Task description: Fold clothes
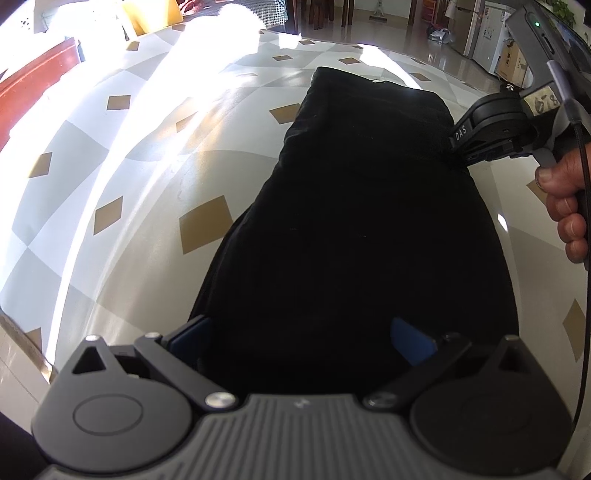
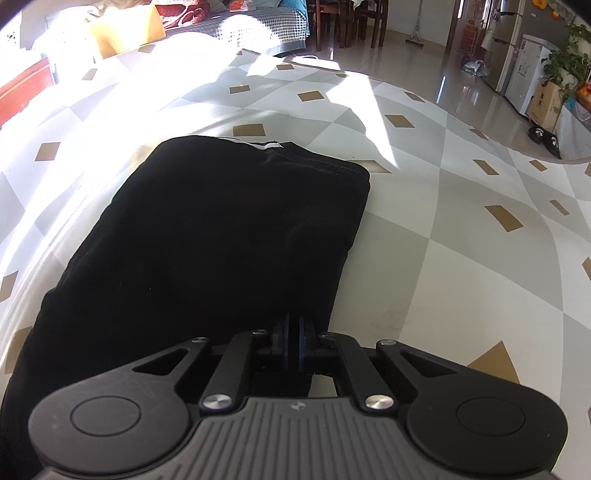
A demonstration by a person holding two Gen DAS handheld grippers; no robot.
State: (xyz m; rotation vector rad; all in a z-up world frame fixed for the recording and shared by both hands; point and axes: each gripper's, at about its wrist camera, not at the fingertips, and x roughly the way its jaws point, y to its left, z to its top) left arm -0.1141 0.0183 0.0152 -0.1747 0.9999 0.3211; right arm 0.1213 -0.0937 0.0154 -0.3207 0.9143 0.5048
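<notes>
Left wrist view: your left gripper (image 1: 301,338) has its fingers (image 1: 412,343) spread wide, released, with nothing pressed between them. The black garment (image 1: 354,229) lies flat on the worktop (image 1: 147,177), starting between and under those fingers and running away ahead of them as one long folded strip. The worktop carries a cover of grey and white diamonds with small tan squares. Ahead and to the right of your left fingers, your right gripper (image 1: 460,147) meets the garment's right edge, and your hand (image 1: 565,206) wraps its handle, with a cable trailing down beside it.

Right wrist view: your right gripper (image 2: 294,332) has its fingers (image 2: 286,334) clenched together on the near right edge of the black garment (image 2: 221,236); the cloth runs up to the blue pads and is pinched there. The rest of the garment lies ahead and to the left of these fingers, its far end squared off with a thin white strip (image 2: 258,144) showing at the fold. To the right of the fingers the worktop (image 2: 461,258) is bare cover. Beyond its far edge: shiny floor (image 2: 461,99), chairs (image 2: 347,26), a potted plant (image 2: 565,62).
</notes>
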